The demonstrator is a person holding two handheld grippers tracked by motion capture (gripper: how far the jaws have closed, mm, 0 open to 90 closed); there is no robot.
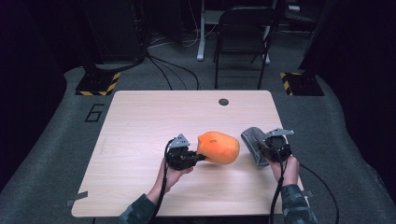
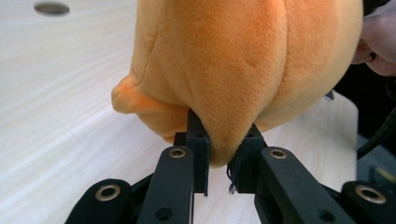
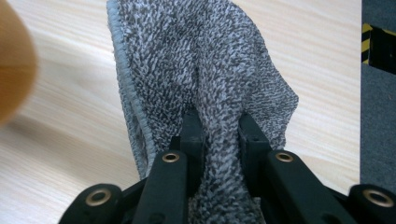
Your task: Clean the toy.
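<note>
High view puts both my grippers over the near half of the table [image 1: 140,116], with the left gripper [image 1: 198,157] clamped onto the orange plush toy [image 1: 218,147] and the right gripper [image 1: 261,148] clamped onto a grey towel [image 1: 251,142] just to its right. From the left gripper view I can see the jaws pinching a fold at the toy's [image 2: 243,70] lower seam, so the soft body bulges out above them; I judge that pinch was chosen because the plush is too fat to take whole, and a fold gives a firm hold. In the right gripper view the jaws are closed on a bunched ridge of the towel [image 3: 205,88], its hemmed edge hanging to one side; gathered like that, I reckon the cloth works as a pad for wiping the toy. Toy and towel sit near each other with a narrow gap of bare wood between them, so closing it should need only a short sideways move. As for room, the right hand [image 1: 286,169] works close to the table's right edge, and the towel could slip off there if I let go. Ahead lies plenty of open wood up to the small round hole [image 1: 223,101], and the left side is free too.
</note>
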